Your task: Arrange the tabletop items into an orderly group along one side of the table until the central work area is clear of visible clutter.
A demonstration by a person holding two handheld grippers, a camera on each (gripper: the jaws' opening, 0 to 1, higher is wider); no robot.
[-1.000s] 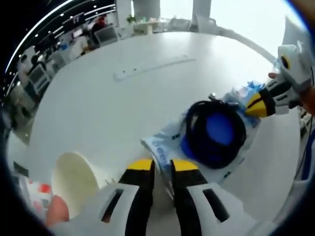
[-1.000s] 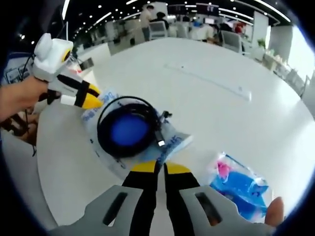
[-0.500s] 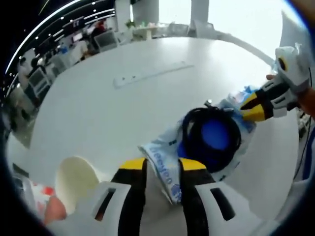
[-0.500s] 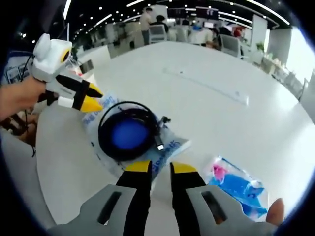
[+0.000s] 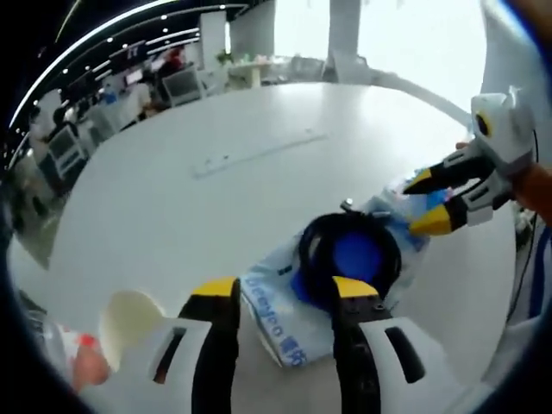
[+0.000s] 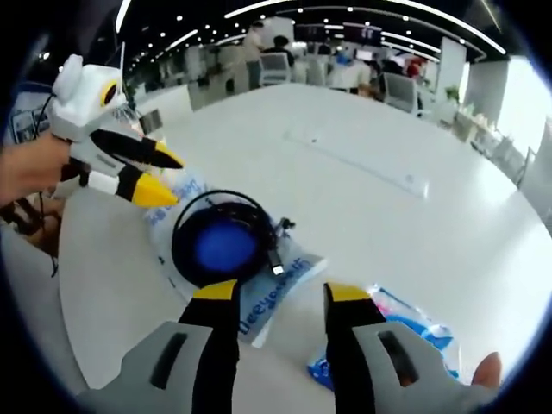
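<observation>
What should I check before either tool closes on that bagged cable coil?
1. Left tool open: ok, jaws spread.
2. Right tool open: ok, jaws spread.
3. Bagged cable coil between a tool's jaws: ok, the bag's printed end lies between the left jaws in the left gripper view.
4. Tools apart from each other: ok, they face the bag from opposite sides.
5. Blue packet out of the way: cannot tell, it lies close beside the right tool.
6. Paper cup clear of the left tool: cannot tell, it sits near that jaw.

left gripper point(image 5: 283, 293): white body, black jaws, yellow tips | right gripper point(image 6: 283, 297): same white, black, yellow scheme
</observation>
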